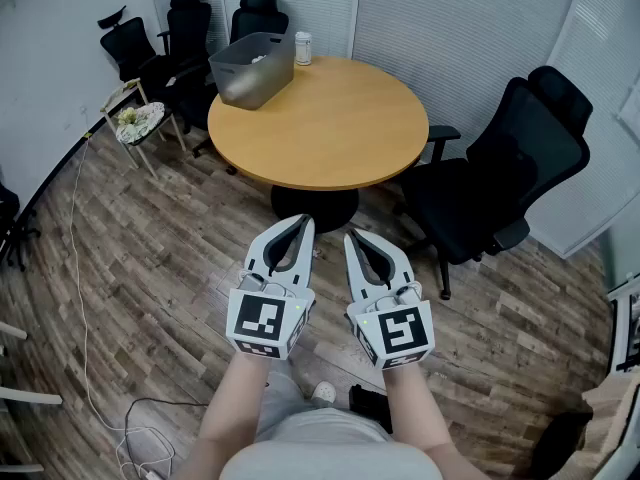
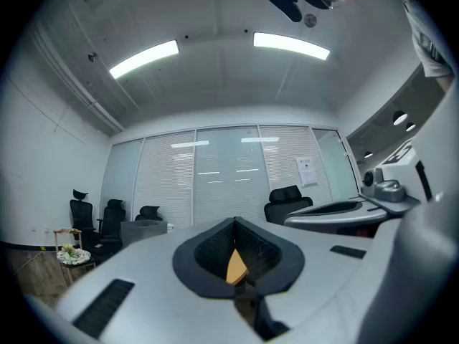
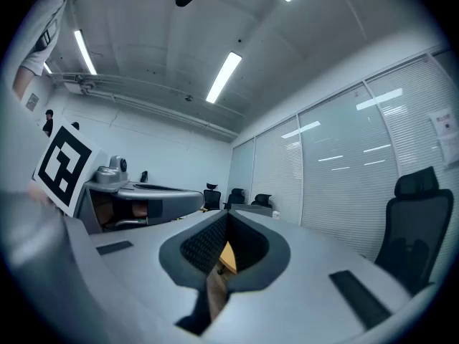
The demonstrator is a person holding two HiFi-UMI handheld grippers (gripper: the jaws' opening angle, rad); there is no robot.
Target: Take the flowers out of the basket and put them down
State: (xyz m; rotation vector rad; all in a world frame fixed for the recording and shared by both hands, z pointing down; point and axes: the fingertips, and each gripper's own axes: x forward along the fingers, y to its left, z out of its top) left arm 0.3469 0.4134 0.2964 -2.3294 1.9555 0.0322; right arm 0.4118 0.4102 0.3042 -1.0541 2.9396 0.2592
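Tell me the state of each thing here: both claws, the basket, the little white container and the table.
left claw: shut, empty, over the floor.
right claw: shut, empty, beside the left one.
basket: upright at the table's far left edge, untouched.
white container: upright, next to the basket.
table: holds just those two things.

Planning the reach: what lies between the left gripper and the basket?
Nothing but the round table's bare top. The head view shows it between the shut left gripper and the grey basket at its far edge.
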